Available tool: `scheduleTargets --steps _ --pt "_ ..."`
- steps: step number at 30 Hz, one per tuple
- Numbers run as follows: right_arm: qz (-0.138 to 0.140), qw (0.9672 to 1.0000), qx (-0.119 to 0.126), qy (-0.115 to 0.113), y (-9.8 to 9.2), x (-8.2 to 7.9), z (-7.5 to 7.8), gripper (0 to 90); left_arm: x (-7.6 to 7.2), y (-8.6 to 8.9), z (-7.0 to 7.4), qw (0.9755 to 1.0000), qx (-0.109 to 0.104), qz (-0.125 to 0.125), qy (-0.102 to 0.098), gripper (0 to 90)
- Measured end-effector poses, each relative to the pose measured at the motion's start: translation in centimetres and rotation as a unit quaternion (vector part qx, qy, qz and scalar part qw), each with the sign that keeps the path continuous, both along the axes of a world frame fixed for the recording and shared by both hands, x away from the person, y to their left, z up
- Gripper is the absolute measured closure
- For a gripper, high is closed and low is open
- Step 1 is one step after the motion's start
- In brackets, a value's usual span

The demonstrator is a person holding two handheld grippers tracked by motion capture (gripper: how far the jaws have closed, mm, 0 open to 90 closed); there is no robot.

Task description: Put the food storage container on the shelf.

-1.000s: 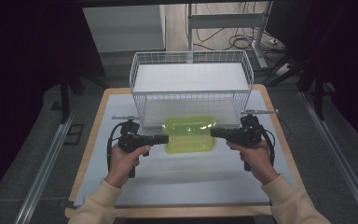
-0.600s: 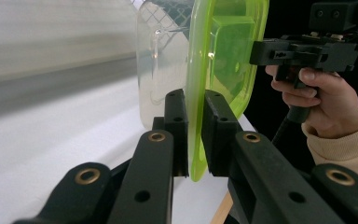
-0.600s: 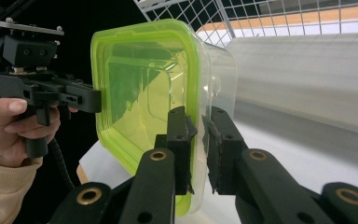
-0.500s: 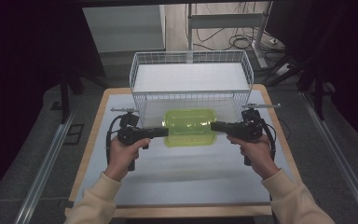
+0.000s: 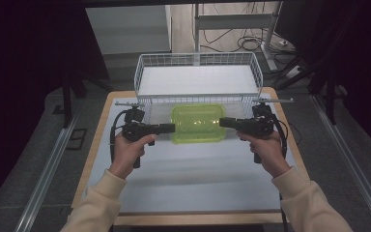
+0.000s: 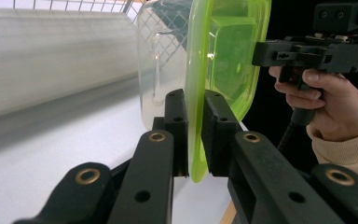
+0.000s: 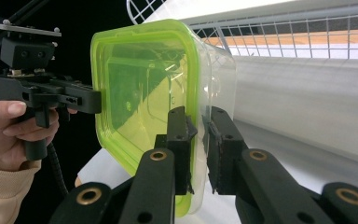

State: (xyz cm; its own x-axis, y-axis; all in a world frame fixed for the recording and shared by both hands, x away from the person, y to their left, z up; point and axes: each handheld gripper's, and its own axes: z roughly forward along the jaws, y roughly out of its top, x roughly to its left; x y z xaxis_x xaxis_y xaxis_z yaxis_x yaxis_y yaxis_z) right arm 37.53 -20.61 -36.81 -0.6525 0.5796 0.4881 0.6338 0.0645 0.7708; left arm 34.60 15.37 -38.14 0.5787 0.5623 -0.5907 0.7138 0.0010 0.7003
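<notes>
A clear plastic container with a lime-green lid (image 5: 197, 123) hangs level above the table, just in front of the wire basket (image 5: 198, 99). My left gripper (image 5: 173, 128) is shut on the lid's left rim and my right gripper (image 5: 222, 122) is shut on its right rim. In the left gripper view the jaws (image 6: 193, 100) pinch the green rim (image 6: 223, 51), with the other gripper (image 6: 289, 53) beyond it. In the right gripper view the jaws (image 7: 200, 119) clamp the rim of the container (image 7: 140, 88), and the left gripper (image 7: 65, 98) holds the far side.
The white wire basket (image 7: 284, 35) stands at the table's far edge, its front wall close behind the container. A white mat (image 5: 188, 179) covers the wooden table between the person's forearms. Dark floor and metal rails flank the table.
Both grippers have carried the container up and forward, from low over the mat to close against the basket's front wall. Their grip on the rim is unchanged.
</notes>
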Motion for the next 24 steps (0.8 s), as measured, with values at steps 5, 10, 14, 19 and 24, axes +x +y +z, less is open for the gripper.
scheduleTargets --steps 5,10,14,19,24 --pt "-0.004 1.0000 -0.002 -0.004 -0.1 0.4 0.7 80.5 0.5 -0.1 0.4 1.0000 -0.004 0.000 0.000 82.4" --pt "-0.007 0.9999 -0.003 -0.009 -0.1 0.8 1.4 80.5 1.0 -0.1 1.2 1.0000 -0.002 0.000 -0.005 82.3" --pt "-0.008 0.9999 -0.002 -0.010 0.0 1.0 1.7 80.5 1.2 -0.1 1.6 1.0000 -0.003 0.003 -0.006 82.4" --pt "-0.010 0.9999 -0.003 -0.009 0.2 1.6 2.2 80.5 1.9 0.0 2.1 1.0000 0.001 0.005 -0.006 82.4" --pt "-0.014 0.9998 -0.003 -0.013 0.4 2.2 2.6 80.5 2.5 0.1 2.5 0.9999 0.004 0.005 -0.008 82.4"
